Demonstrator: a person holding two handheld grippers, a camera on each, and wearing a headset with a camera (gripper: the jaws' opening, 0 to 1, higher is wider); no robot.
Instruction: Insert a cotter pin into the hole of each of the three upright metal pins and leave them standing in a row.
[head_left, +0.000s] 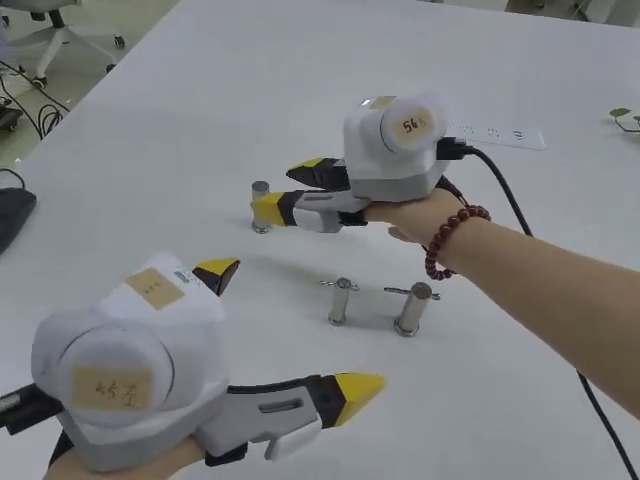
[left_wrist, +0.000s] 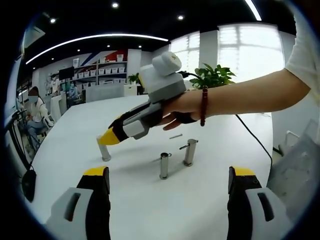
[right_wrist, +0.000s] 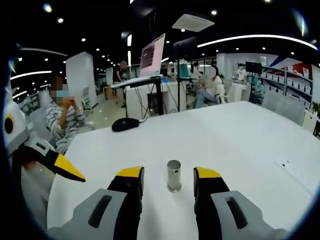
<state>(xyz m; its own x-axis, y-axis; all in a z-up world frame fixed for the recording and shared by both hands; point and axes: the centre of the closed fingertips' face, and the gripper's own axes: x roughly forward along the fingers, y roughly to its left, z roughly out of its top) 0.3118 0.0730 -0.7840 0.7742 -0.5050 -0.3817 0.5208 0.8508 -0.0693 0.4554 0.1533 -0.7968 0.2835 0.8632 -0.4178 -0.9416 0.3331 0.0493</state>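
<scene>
Three upright metal pins stand on the white table (head_left: 200, 110). Two of them, the middle pin (head_left: 340, 301) (left_wrist: 164, 166) and the right pin (head_left: 412, 308) (left_wrist: 189, 152), each carry a cotter pin through the top. The third pin (head_left: 261, 206) (left_wrist: 103, 149) (right_wrist: 173, 175) stands bare at the left. My right gripper (head_left: 288, 187) (left_wrist: 111, 132) (right_wrist: 169, 173) is open, with this bare pin just ahead between its jaws and not touched. My left gripper (head_left: 288, 330) (left_wrist: 168, 172) (right_wrist: 65, 167) is open and holds nothing, near the front edge.
A white power strip (head_left: 495, 135) lies at the back right, and a black cable (head_left: 510, 200) runs from the right gripper along the arm. A thin metal piece (left_wrist: 175, 136) lies behind the two pins. A dark mouse (right_wrist: 125, 124) lies at the table's far end.
</scene>
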